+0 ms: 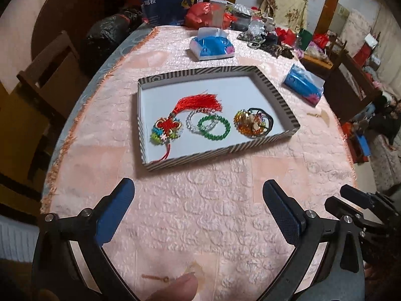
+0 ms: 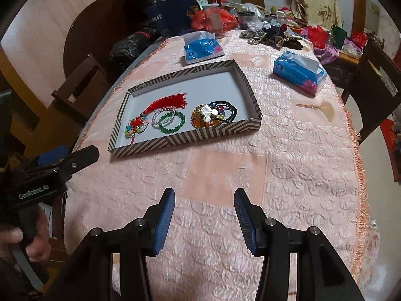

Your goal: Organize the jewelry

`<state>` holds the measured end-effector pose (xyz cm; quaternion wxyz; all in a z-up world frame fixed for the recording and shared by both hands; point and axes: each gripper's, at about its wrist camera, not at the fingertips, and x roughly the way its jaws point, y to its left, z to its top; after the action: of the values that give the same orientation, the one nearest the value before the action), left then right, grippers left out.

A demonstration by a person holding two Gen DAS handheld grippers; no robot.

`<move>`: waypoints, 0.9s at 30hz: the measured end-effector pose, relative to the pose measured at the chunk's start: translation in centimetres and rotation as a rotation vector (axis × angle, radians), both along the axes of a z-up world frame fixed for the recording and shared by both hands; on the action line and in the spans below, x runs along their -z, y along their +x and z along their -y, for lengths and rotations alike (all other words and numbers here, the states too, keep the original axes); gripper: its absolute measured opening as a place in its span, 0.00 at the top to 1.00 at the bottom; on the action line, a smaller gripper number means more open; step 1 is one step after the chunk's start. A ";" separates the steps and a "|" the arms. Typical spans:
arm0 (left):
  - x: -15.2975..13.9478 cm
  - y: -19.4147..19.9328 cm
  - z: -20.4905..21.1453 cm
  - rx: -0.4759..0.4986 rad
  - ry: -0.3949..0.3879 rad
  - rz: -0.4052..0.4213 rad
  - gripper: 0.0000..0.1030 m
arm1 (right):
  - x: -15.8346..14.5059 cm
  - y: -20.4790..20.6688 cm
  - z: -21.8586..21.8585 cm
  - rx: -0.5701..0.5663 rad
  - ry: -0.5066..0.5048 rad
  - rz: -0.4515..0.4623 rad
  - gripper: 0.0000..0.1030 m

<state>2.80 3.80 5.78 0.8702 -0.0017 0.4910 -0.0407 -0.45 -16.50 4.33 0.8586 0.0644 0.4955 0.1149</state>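
Observation:
A striped shallow box (image 1: 220,151) (image 2: 200,131) lies on the pink tablecloth. Inside it are a red tassel knot ornament (image 1: 175,120) (image 2: 150,114), a clear bead bracelet (image 1: 192,120) (image 2: 156,120), a green bead bracelet (image 1: 214,126) (image 2: 173,123) and an amber brooch with black cords (image 1: 253,123) (image 2: 213,116). A small gold fan charm (image 2: 323,109) lies on the cloth right of the box. My left gripper (image 1: 198,188) is open and empty, hovering in front of the box. My right gripper (image 2: 204,197) is open and empty, also in front of the box.
Two blue tissue packs (image 1: 213,46) (image 1: 303,84) lie beyond the box. Bags, jars and clutter (image 1: 225,17) fill the far end of the table. A wooden chair (image 1: 50,75) stands at the left. A small gold trinket (image 1: 155,278) lies near the table's front edge.

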 end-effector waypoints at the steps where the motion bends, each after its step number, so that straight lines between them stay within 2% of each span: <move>1: -0.1 -0.3 0.3 0.003 0.005 0.001 0.01 | -0.1 -0.2 0.0 -0.001 -0.002 0.003 0.54; 14: -1.8 -2.9 2.7 0.034 0.046 0.047 0.01 | -2.0 -3.7 0.2 -0.015 -0.020 0.062 0.54; 27: -2.2 -3.8 3.3 0.031 0.031 0.054 0.01 | -2.9 -4.6 0.6 -0.031 -0.035 0.083 0.54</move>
<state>-0.96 0.53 8.00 0.8824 0.0206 0.4678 -0.0464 -5.06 -17.09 7.21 0.8776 0.0371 0.4621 0.1221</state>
